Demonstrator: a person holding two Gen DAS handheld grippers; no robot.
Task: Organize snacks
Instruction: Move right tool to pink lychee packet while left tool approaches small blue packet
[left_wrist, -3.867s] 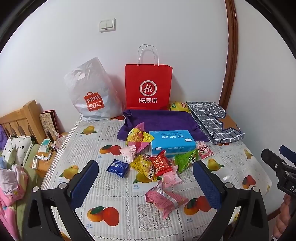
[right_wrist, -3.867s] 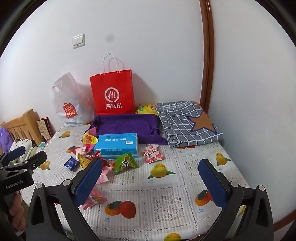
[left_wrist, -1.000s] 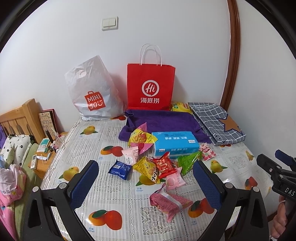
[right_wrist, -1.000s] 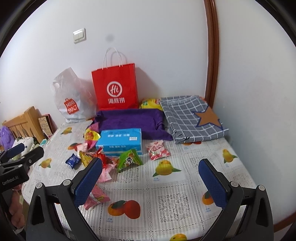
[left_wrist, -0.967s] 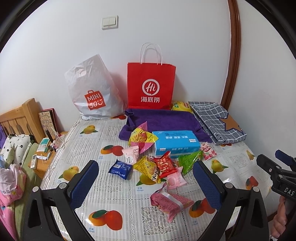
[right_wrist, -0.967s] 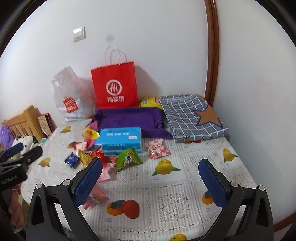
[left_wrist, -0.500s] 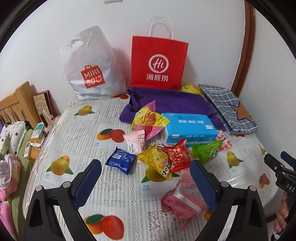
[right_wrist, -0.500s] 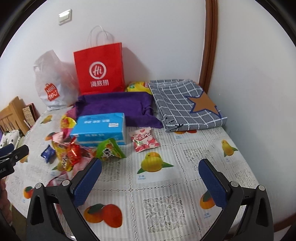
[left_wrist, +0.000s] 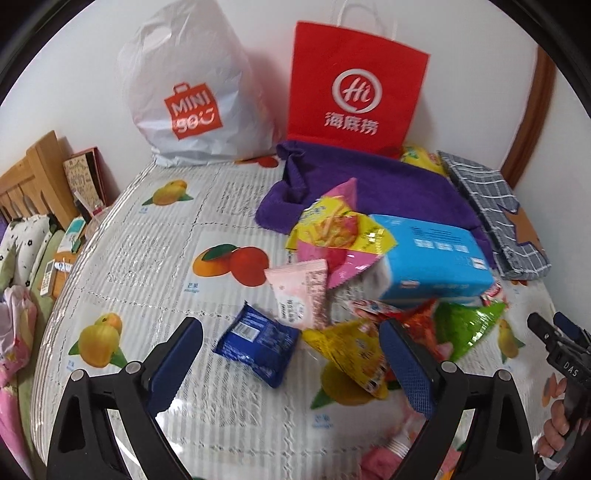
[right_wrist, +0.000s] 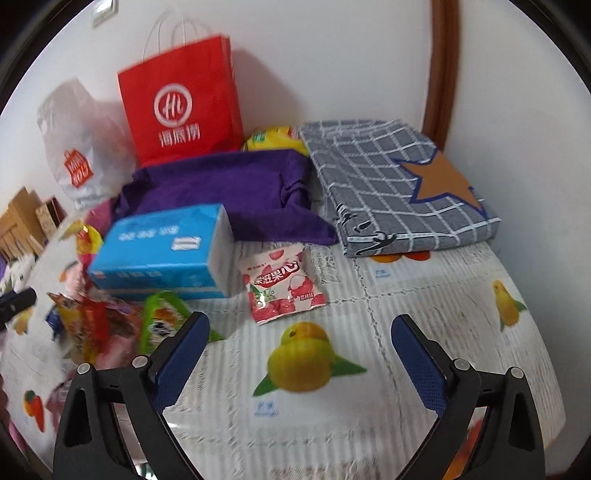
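In the left wrist view, a wooden bed frame (left_wrist: 35, 177) sits at the left edge, with a white plastic Miniso bag (left_wrist: 188, 96) at upper left against the wall. The table (left_wrist: 155, 254) wears a fruit-print cover. The left gripper (left_wrist: 291, 347) fills the lower frame, its jaws spread wide and gripping nothing; between its blue pads (left_wrist: 177, 365) lies a dark blue snack packet (left_wrist: 256, 343), untouched, with a yellow triangular packet (left_wrist: 351, 354) just right of it. Above these sit a pale pink packet (left_wrist: 303, 291) and a yellow-and-pink chip bag (left_wrist: 336, 236) leaning on a blue tissue box (left_wrist: 432, 258). A red Haidilao paper bag (left_wrist: 356, 85) stands at upper centre behind a purple towel (left_wrist: 373, 184). A green packet (left_wrist: 469, 328) lies below the box, and a grey checked cloth (left_wrist: 495, 214) lies at the right.

In the right wrist view, the snack heap (right_wrist: 92, 325) is blurred at the left, below the tissue box. A strawberry-print candy bag (right_wrist: 284, 284) lies alone at centre, just right of the box and above the right gripper (right_wrist: 301, 347), whose jaws stand wide with nothing between them but bare table cover. The checked cloth with an orange star fills the upper right.
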